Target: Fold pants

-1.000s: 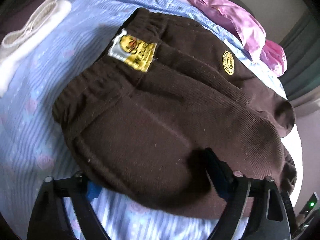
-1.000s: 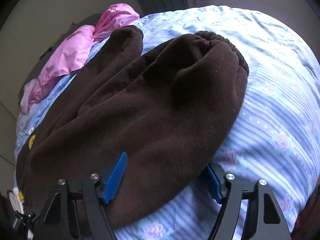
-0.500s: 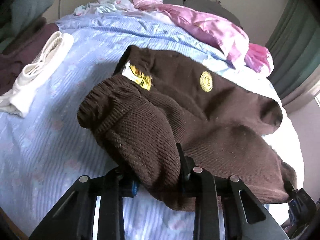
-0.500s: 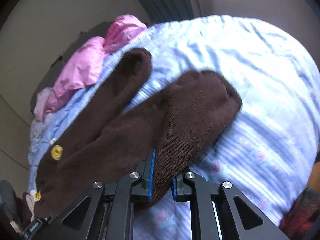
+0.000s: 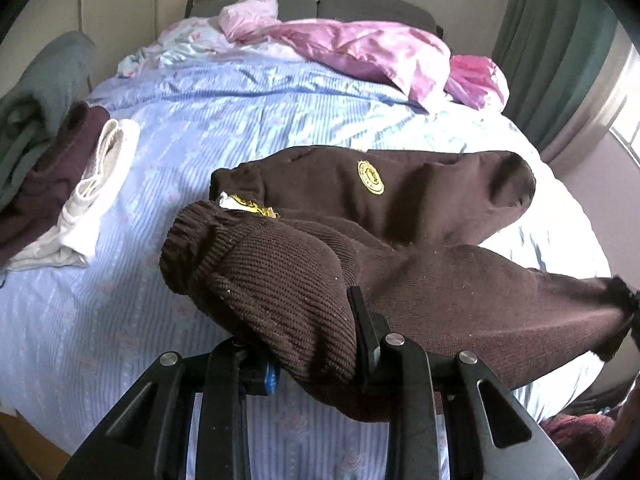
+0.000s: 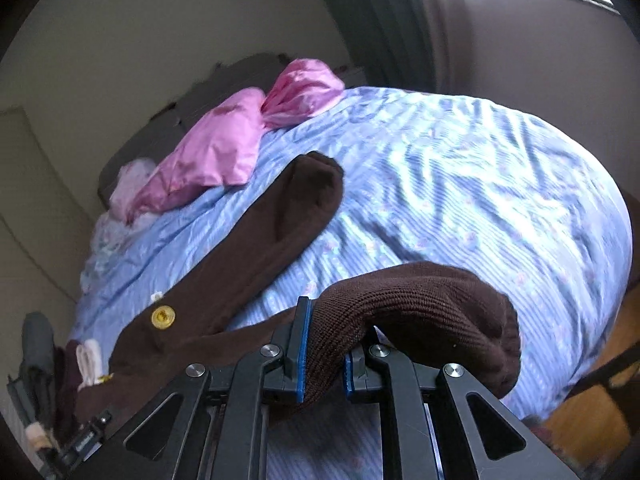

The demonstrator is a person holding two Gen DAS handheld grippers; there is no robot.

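A: We are holding the brown pants lifted along their near side over the blue striped bed, toward its foot edge. The far leg is lying flat on the sheet, pointing toward the pink bedding near the head of the bed.

B: And the grips? The left gripper is clamped on the ribbed waistband end, and the right gripper is pinching the near leg's cuff.

A: Right. For a clean fold we are wanting both ends level and the cloth taut between them, then carrying the near leg across onto the far one, edges matched.

B: We are watching the sag in the middle; likely it bunches if we lower unevenly.

A: We are also steering away from the folded white garment by the bed's left edge.
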